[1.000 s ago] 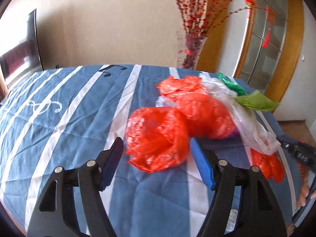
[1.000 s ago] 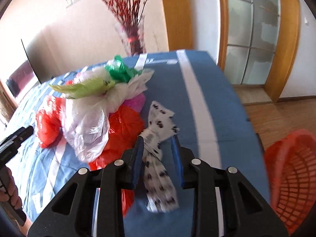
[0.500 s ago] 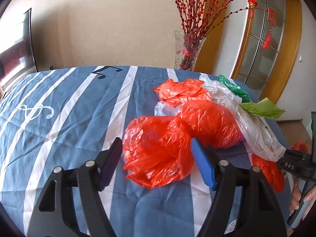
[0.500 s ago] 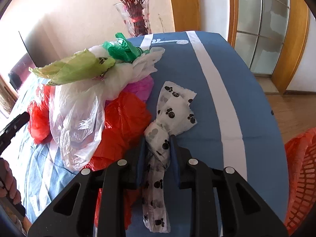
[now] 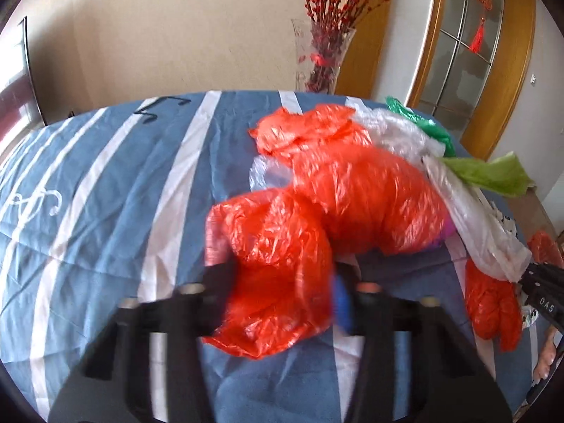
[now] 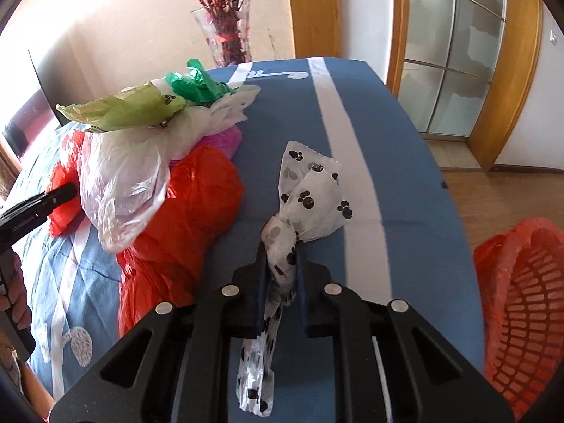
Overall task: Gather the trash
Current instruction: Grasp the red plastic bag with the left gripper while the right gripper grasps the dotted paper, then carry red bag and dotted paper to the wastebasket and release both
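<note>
A crumpled red plastic bag (image 5: 275, 239) lies on the blue striped tablecloth (image 5: 105, 176). My left gripper (image 5: 280, 285) is blurred, and its jaws are closing with this bag squeezed between them. Behind it sits a pile of more red bags (image 5: 366, 194), a clear white bag (image 5: 476, 218) and a light green bag (image 5: 493, 174). In the right wrist view a white paw-print bag (image 6: 310, 194) lies on the cloth. My right gripper (image 6: 282, 261) is closing on its twisted neck, and the pads press it.
A red mesh basket (image 6: 521, 299) stands on the floor past the table's right edge. A glass vase with red branches (image 5: 324, 60) stands at the far edge. A wooden-framed glass door (image 6: 458, 70) is beyond. The other gripper's tip (image 6: 35, 208) shows at the left.
My left gripper moved forward and down over the red bag, and its jaws narrowed from wide apart to pinching it. The right jaws tightened on the paw-print bag's neck.
</note>
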`<state>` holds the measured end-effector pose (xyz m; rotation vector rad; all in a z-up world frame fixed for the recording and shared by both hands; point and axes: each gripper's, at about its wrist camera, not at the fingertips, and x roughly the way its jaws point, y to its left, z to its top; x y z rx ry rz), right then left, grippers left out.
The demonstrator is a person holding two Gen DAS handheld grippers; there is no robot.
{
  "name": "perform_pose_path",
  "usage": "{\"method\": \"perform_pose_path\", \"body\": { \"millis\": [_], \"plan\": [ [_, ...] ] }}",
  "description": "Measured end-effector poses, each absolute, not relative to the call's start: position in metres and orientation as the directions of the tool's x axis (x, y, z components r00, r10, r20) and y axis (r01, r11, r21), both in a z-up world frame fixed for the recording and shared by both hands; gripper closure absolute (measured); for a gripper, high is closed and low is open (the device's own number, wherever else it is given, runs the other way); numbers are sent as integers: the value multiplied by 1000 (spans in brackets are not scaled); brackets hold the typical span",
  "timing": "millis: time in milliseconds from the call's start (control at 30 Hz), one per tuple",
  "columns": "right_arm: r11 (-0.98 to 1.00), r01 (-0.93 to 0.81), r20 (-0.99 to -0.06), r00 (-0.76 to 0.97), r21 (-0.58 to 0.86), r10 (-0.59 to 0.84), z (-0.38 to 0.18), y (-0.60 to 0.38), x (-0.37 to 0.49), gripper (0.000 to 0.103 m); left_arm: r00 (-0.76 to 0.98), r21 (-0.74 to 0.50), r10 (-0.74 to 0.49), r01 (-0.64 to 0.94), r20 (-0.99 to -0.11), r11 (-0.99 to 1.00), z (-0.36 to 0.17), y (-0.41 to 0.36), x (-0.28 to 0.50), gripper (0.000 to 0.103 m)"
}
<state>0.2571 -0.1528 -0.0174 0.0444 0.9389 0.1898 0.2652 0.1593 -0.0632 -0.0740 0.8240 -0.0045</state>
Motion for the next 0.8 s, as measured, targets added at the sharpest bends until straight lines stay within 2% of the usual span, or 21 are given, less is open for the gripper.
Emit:
{"method": "perform_pose_path", "body": {
  "millis": [100, 167, 500, 800],
  "plan": [
    [984, -131, -791, 586, 123, 177, -13, -160, 252, 88, 689, -65, -32, -22, -724, 998, -62, 159, 258, 89],
    [985, -125, -784, 596, 121, 172, -8, -165, 248, 88, 702, -68, -28, -29, -712, 997, -57, 161, 251, 91],
    [986, -103, -739, 653, 131, 166, 22, -190, 220, 88, 775, -88, -29, -34, -631, 996, 0, 159, 204, 91],
    [988, -71, -670, 728, 134, 143, 60, -219, 182, 88, 798, -107, -113, 61, -592, 992, 34, 113, 177, 91]
  ]
}}
